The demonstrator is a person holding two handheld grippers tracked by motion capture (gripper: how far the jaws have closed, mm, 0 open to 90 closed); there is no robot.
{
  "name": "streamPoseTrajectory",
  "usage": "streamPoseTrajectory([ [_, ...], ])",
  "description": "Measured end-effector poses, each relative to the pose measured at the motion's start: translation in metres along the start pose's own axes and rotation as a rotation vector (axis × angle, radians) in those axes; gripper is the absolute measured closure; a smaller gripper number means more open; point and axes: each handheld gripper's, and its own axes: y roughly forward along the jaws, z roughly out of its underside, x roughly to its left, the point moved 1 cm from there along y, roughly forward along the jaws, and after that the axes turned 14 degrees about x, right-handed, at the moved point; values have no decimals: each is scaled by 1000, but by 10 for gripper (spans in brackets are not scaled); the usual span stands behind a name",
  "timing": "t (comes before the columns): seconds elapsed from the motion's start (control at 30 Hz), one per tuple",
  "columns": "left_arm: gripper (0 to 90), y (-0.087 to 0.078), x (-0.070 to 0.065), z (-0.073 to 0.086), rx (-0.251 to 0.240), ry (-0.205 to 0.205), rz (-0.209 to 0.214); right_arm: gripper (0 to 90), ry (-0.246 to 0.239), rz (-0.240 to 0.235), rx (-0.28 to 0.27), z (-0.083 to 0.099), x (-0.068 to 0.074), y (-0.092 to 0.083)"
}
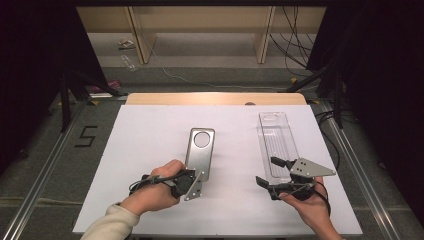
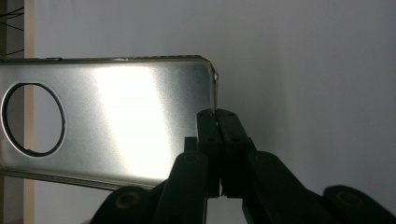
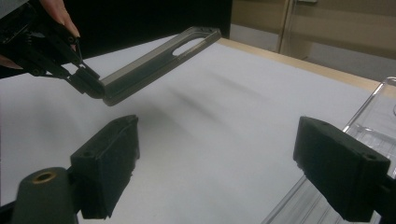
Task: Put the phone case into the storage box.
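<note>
A silver metal phone case (image 1: 201, 149) with a round camera hole lies lengthwise at the table's middle. My left gripper (image 1: 196, 176) is shut on its near short edge; in the left gripper view the jaws (image 2: 217, 117) pinch the rim of the case (image 2: 116, 116). The right gripper view shows the case (image 3: 154, 65) raised off the table, tilted up toward its far end, with the left gripper (image 3: 88, 83) at its low end. A clear plastic case (image 1: 276, 142) lies at the right. My right gripper (image 1: 268, 171) stands open beside its near end, nothing between the pads (image 3: 109, 163).
A white sheet (image 1: 150, 150) covers the table, with a wooden edge (image 1: 215, 98) at the back. A clear case (image 3: 373, 126) sits just beyond the right pad. Wooden shelving and cables stand on the floor beyond the table. Metal rails run along both sides.
</note>
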Motion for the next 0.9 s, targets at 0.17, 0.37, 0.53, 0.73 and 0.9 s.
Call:
streamPoseTrajectory([
  [0.17,883,-1,0,-1,-2,3,-3,157,1,-1,0,0,0,1],
  [0.37,883,-2,-2,-3,-5,0,-4,157,1,-2,3,-1,1,3],
  [0.53,883,-2,-2,-4,-6,7,-4,157,-2,-3,3,-2,1,4],
  [0.73,882,-2,-4,-6,-8,10,0,157,1,-4,0,-3,1,7],
  [0.9,883,-2,-4,-7,-9,15,0,157,4,-4,0,-4,1,8],
])
